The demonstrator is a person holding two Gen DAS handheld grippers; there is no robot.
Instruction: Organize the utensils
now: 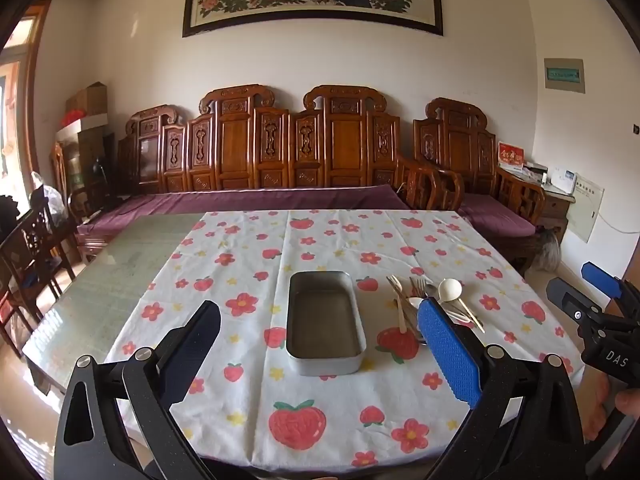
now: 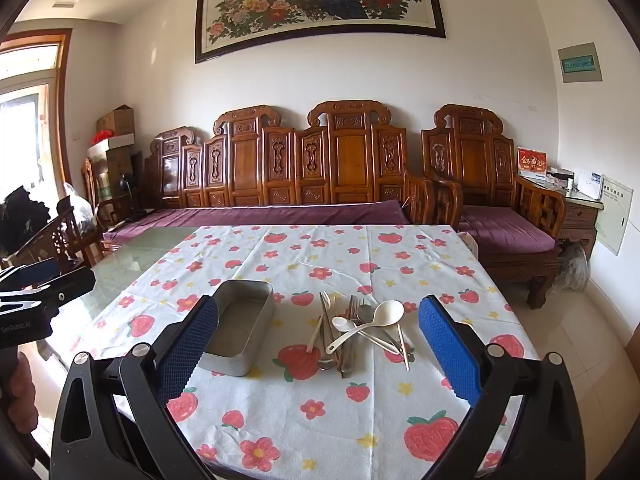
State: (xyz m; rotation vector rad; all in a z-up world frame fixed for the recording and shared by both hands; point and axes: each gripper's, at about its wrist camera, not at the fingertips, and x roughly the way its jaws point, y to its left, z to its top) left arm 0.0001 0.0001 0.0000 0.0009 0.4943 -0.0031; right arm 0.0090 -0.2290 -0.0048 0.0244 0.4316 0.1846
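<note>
A: While your left gripper (image 1: pixel 320 344) hangs wide open over the tin (image 1: pixel 325 322), it holds nothing.
B: And your right gripper (image 2: pixel 318 340)?
A: Spread wide too, empty. The utensils (image 2: pixel 360 330) lie heaped on the cloth (image 2: pixel 320 420), just right of the tin.

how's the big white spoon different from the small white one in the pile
The big white spoon has a wide round bowl; the small white spoon has a narrow oval one. The big one lies on top of the pile, the small one lower beside it. Both are white, bowls pointing away.
</note>
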